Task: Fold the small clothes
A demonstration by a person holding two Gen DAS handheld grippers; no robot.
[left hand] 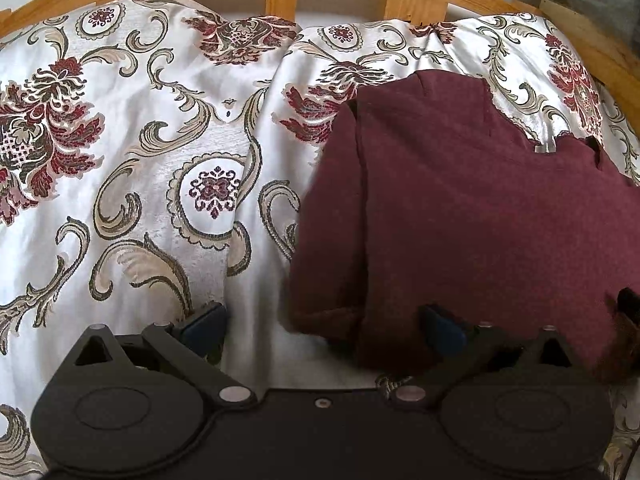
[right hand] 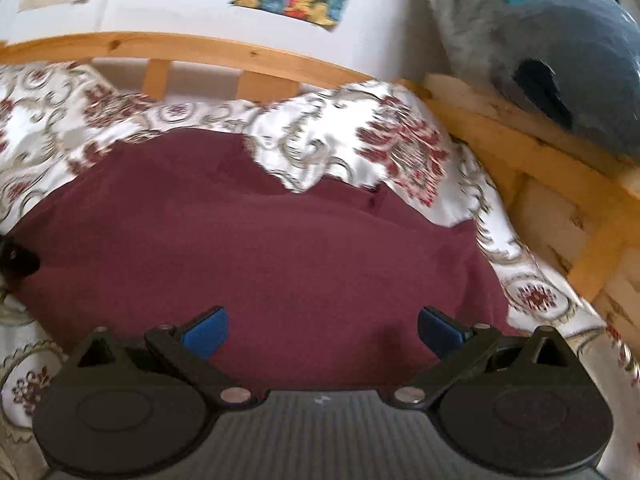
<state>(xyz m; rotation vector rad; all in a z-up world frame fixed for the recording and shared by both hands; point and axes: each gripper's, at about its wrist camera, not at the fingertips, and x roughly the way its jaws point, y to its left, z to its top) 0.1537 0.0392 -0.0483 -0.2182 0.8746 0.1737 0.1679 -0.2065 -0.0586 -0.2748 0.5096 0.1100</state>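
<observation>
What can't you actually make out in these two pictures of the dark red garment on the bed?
- Maroon garment: in the left wrist view its right side runs off the frame; its near hem sits behind the left gripper.
- Garment type: folds hide its shape in both views.
- Right wrist view: motion blur smears the bedspread pattern.
- Grey-blue object: blurred, cut by the edge; unidentifiable.
- Right gripper: contact with cloth unclear.

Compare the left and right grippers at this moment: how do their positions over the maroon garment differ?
The left gripper straddles the near left edge of the maroon garment, one finger over the patterned bedspread; the right gripper has both fingers over maroon cloth. The left view is sharp and the right one smeared, which suggests the right gripper is moving. Both stand wide open with blue pads and grip nothing.
</observation>
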